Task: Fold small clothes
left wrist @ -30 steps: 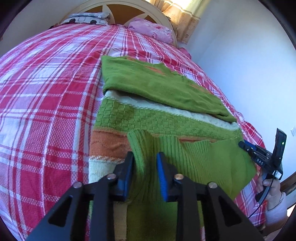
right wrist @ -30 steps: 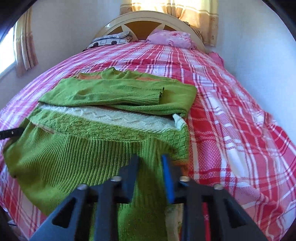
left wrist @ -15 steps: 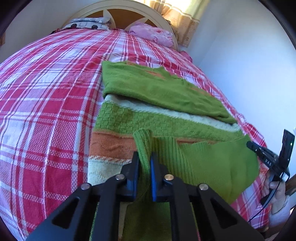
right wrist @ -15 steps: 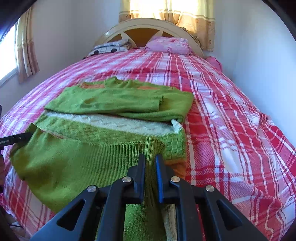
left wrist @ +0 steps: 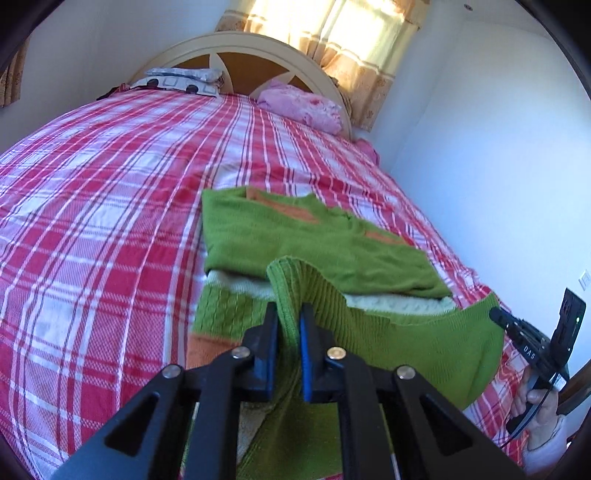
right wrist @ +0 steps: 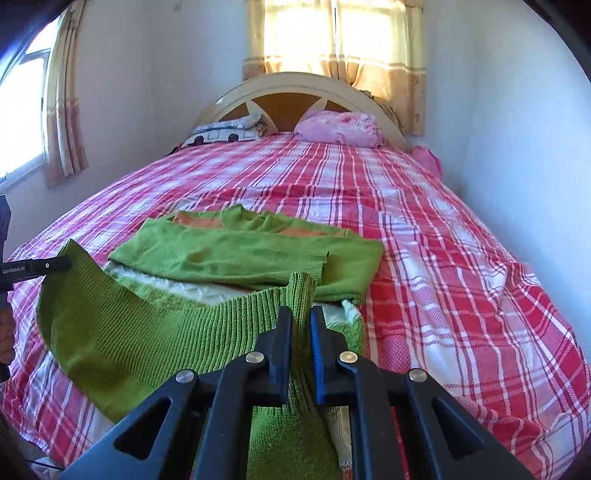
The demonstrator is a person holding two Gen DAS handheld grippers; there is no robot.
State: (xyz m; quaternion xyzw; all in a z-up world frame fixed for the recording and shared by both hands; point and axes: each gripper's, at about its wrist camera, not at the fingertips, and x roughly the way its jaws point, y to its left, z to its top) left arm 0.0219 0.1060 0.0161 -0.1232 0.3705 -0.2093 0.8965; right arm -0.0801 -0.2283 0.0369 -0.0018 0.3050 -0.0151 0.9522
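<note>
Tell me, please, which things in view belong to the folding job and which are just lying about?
Part of the job:
- green sweater, sleeves folded in, its ribbed hem lifted
- left gripper, shut on the hem
- right gripper, shut on the hem

Just lying about:
- pink pillow
- patterned pillow
- plaid bedspread
- curtains

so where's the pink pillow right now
The pink pillow lies at the head of the bed, right of centre, against the headboard and beside the patterned pillow; the left wrist view shows it too.
</note>
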